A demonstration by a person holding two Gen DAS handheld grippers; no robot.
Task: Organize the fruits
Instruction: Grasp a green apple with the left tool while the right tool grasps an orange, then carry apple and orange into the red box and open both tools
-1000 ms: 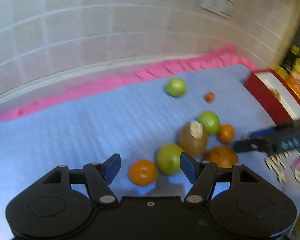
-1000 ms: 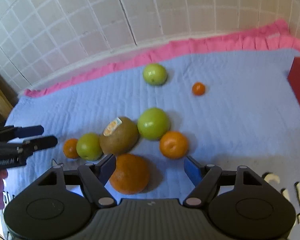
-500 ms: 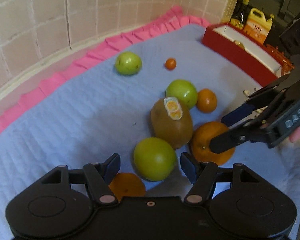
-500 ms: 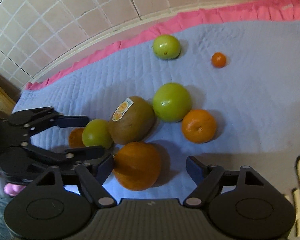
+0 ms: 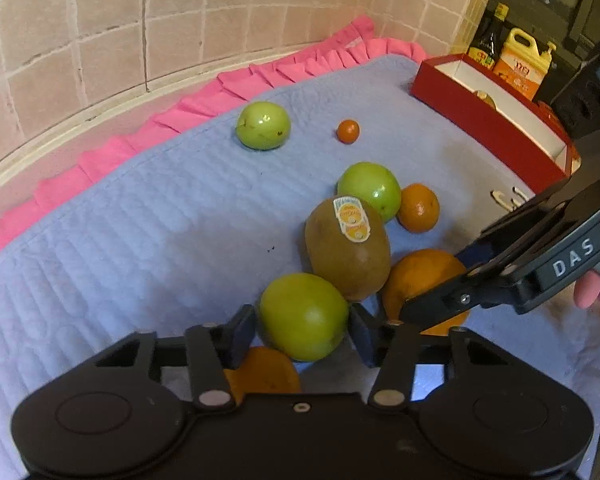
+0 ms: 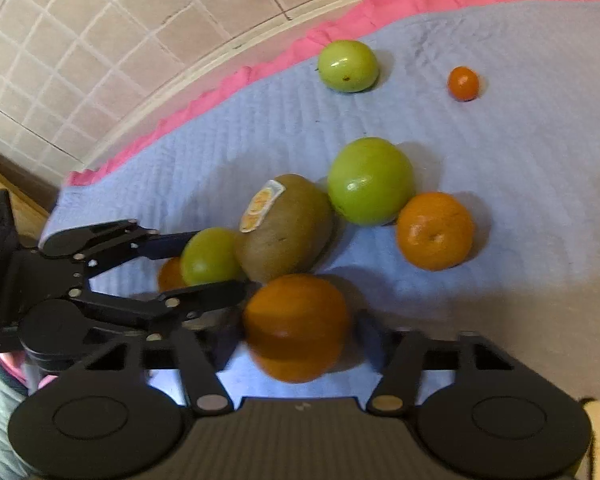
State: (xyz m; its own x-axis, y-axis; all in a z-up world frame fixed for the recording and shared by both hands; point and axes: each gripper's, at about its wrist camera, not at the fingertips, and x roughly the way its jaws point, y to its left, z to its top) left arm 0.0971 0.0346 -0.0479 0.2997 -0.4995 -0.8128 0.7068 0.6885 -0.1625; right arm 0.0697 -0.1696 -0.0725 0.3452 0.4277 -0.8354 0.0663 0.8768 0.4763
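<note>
Fruit lies in a cluster on a blue quilted mat [image 5: 120,240]. In the left wrist view my left gripper [image 5: 302,332] is open, its fingers on either side of a green apple [image 5: 304,316], close to its flanks. A brown kiwi with a sticker [image 5: 348,252] lies just behind it. In the right wrist view my right gripper [image 6: 298,338] is open around a large orange [image 6: 296,324], fingers near its sides. The left gripper [image 6: 196,264] also shows there around the small green apple [image 6: 210,256].
Another green apple [image 5: 370,190], a tangerine [image 5: 418,208], a far green apple [image 5: 263,125] and a tiny orange fruit [image 5: 348,131] lie on the mat. A red box [image 5: 492,120] stands at the right, bottles behind it. A small orange [image 5: 260,372] sits under the left gripper. A tiled wall rises behind.
Both grippers have moved forward and down onto the cluster. The left now straddles the green apple, the right straddles the large orange, and both have narrowed their opening.
</note>
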